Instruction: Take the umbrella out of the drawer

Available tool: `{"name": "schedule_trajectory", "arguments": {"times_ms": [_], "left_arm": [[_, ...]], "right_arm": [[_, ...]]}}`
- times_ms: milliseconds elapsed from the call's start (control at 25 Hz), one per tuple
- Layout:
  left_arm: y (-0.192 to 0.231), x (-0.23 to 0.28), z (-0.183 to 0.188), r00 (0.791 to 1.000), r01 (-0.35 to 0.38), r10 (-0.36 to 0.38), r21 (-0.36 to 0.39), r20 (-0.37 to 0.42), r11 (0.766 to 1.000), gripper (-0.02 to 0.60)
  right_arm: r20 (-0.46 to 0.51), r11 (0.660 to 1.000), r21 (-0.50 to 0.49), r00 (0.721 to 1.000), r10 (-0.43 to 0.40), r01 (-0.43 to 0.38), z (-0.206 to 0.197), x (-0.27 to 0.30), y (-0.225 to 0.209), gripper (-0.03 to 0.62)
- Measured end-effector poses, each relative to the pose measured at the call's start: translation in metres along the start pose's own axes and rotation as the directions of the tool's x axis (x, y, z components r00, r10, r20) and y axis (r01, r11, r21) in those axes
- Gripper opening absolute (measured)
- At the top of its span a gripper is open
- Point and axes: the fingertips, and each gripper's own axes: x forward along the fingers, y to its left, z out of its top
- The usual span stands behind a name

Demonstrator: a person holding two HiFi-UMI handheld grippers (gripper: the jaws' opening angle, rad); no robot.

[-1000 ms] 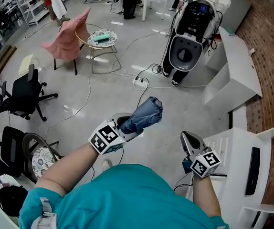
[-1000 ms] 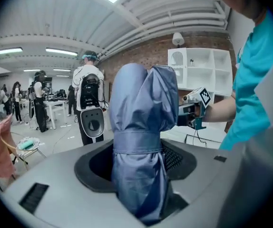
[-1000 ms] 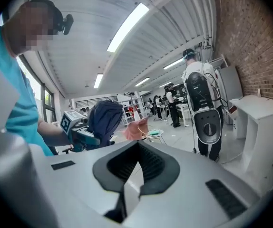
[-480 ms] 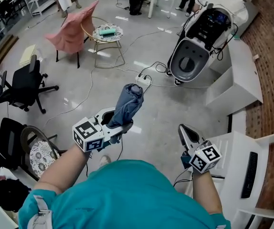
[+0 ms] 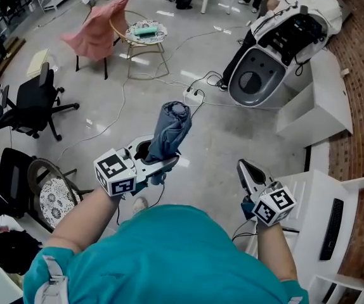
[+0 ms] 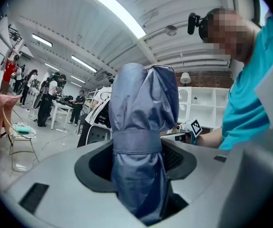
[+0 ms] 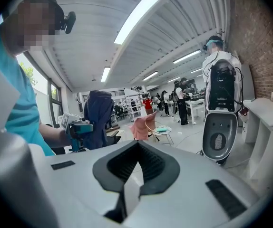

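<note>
The folded blue-grey umbrella (image 5: 170, 130) stands nearly upright in the air in front of the person, with its strap band just above the jaws. My left gripper (image 5: 158, 162) is shut on its lower part. In the left gripper view the umbrella (image 6: 140, 127) fills the gap between the jaws. My right gripper (image 5: 248, 173) hovers at the right beside the white drawer unit (image 5: 334, 214), jaws together with nothing in them. In the right gripper view the umbrella (image 7: 98, 118) and the left gripper (image 7: 82, 127) show at the left.
A white pod-shaped robot (image 5: 277, 49) leans at the back right. A power strip with cables (image 5: 195, 97) lies on the floor ahead. A pink-draped chair (image 5: 99, 27), a round side table (image 5: 145, 33) and black office chairs (image 5: 30, 109) stand at the left.
My left gripper has moved left and up with the umbrella, and the umbrella has swung from a rightward lean to nearly upright. The right gripper has shifted only a little.
</note>
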Motion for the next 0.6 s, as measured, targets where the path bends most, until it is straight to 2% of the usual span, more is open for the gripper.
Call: {"name": "schedule_trajectory", "arguments": {"times_ms": [600], "left_arm": [[-0.0105,0.0076,0.0032,1.000,0.024,-0.024,0.000,0.000,1.000,0.264]], "right_arm": [[-0.006,1.000,-0.005,1.000,0.002,-0.003,-0.0006,-0.0039,-0.0004,0.021]]}}
